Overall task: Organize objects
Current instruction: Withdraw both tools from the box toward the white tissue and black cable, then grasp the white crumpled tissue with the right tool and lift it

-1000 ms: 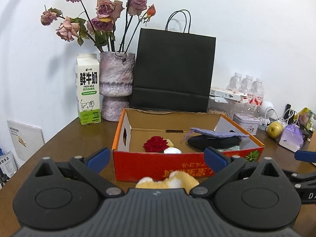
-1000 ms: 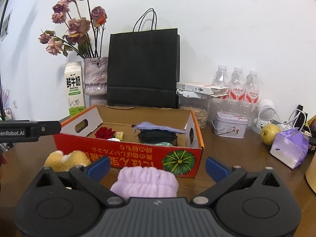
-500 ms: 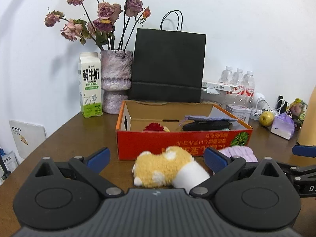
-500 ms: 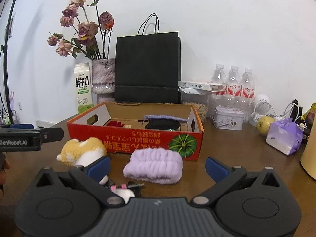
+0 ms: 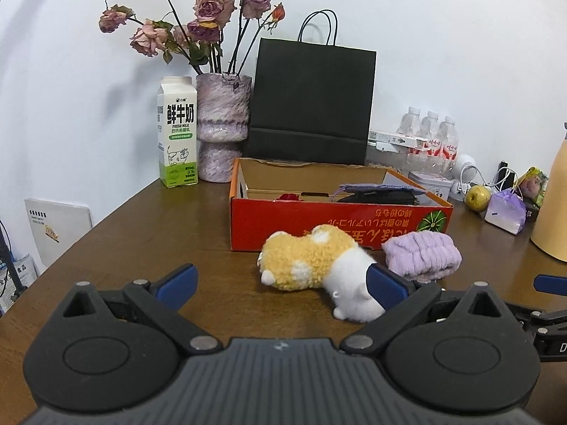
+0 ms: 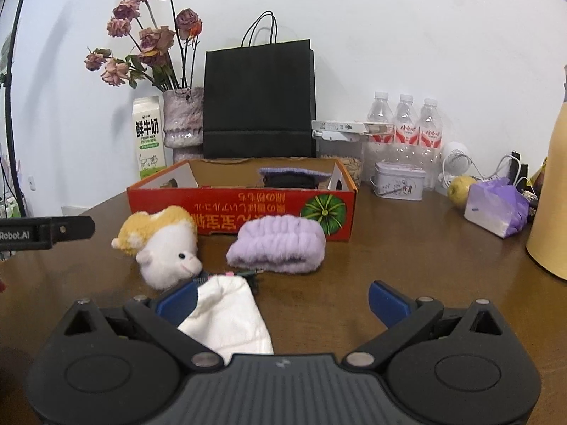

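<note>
Left wrist view: your left gripper [image 5: 280,284], jaws wide and empty, faces the plush toy [image 5: 319,265] lying crosswise ahead, white head toward its right finger. Your right gripper [image 6: 283,301], also wide, has the white cloth [image 6: 226,315] by its left finger.

The milk carton [image 5: 177,131] has big Chinese letters 鲜牛奶 and, under them, "FRESH MILK". The red box [image 6: 244,214] has orange Chinese writing on its front — it is upside down and hard to read. A black bar [image 6: 46,232] at the left edge says "Robot.AI".
</note>
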Demonstrator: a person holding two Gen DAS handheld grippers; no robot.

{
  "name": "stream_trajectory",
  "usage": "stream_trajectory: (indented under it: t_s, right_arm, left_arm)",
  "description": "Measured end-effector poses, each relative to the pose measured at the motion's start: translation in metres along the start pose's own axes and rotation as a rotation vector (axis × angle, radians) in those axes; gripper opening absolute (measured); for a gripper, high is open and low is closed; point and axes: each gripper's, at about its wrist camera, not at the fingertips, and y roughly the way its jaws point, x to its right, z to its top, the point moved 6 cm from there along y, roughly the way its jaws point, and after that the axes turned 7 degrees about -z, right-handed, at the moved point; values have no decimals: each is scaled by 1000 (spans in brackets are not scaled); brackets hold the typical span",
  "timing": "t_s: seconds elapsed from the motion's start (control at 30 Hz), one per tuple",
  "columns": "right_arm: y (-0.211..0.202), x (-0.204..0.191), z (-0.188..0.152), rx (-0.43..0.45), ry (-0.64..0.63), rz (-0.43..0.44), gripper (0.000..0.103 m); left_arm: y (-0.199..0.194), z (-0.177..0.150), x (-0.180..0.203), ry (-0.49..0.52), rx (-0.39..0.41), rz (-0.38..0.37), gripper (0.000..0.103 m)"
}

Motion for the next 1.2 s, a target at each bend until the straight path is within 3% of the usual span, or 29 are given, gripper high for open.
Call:
stream_trajectory:
  t_s: [0.37,0.7,0.83,1.0,1.2]
  right_arm:
    - [-1,-15,-19,-84,-60,27,103]
    - [25,-27,-27,-235,-42,126,102]
    - [31,-37,-27,-243,-72,146,100]
    - [32,-43,-23,-221,-81,175,77]
    - [27,-36,-20,-203,-31,207,61]
  left_arm:
    - [-6,-7,-12,-34,-36,16,103]
    - [-10,-10,-7,-16,-52,-5,103]
    - [-9,-12,-5,-13,-62,-11,103]
    - [-5,-14,-6,-14,-78,-6,103]
    - [0,-18,-8,-16,-99,6,103]
